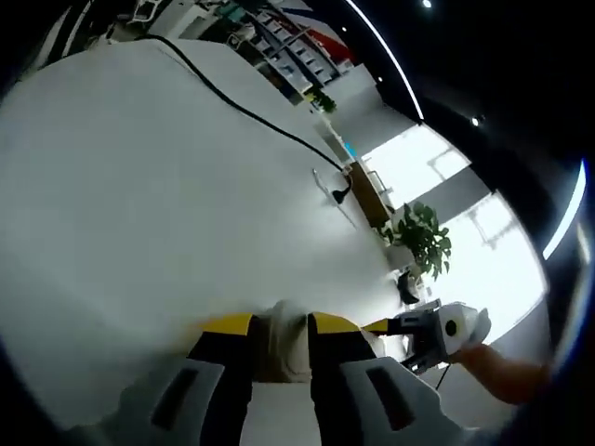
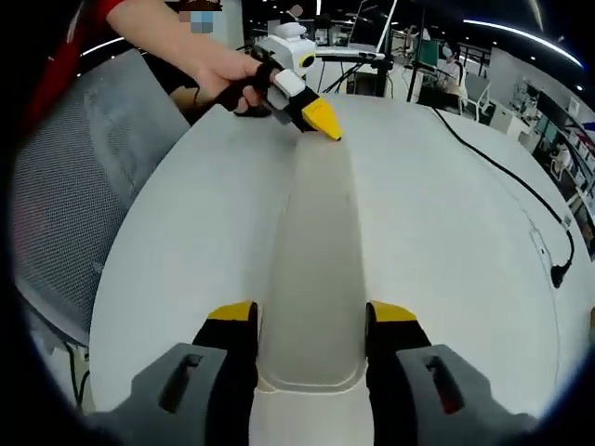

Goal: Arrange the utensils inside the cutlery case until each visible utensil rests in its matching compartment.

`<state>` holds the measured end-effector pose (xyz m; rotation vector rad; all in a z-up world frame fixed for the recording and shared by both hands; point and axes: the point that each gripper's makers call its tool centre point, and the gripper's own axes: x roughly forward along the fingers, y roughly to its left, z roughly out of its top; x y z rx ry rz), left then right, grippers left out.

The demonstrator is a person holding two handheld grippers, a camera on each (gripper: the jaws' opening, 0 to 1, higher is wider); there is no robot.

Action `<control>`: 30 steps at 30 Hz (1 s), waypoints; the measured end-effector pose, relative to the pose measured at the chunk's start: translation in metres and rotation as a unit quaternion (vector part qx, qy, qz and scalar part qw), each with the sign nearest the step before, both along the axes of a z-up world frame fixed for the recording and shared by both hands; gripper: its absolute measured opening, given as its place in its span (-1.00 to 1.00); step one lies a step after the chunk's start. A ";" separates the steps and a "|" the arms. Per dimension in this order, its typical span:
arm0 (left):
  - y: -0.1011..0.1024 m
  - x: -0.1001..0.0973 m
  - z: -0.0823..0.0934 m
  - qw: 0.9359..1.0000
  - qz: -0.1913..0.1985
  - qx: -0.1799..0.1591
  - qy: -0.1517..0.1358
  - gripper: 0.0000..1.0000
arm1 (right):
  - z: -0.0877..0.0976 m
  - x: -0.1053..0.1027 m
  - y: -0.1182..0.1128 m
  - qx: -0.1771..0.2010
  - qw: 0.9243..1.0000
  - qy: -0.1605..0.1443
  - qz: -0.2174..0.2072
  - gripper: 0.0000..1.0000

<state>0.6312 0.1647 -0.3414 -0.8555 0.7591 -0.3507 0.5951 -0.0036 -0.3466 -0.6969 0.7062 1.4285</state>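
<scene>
We see the white table (image 2: 446, 232) spanning both views. The long pale cutlery case (image 2: 316, 260) runs up frame centre, clamped at its ends by the right gripper (image 2: 311, 325) and left gripper (image 2: 316, 119). We judge it mid-carry; next, set it flat.

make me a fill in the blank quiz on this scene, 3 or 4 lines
1. Both grippers hold the long pale case by its two ____.
2. The tips of the left gripper are coloured ____.
3. The black cable lies on a ____ table.
4. Beside the table stands a grey mesh ____.

Missing words: ends; yellow; white; chair
</scene>
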 end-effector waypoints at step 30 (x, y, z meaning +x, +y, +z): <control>-0.014 0.008 0.005 0.997 0.041 -0.052 -0.031 -0.93 | -0.008 0.007 -0.031 -0.053 0.998 -0.002 -0.045 -0.18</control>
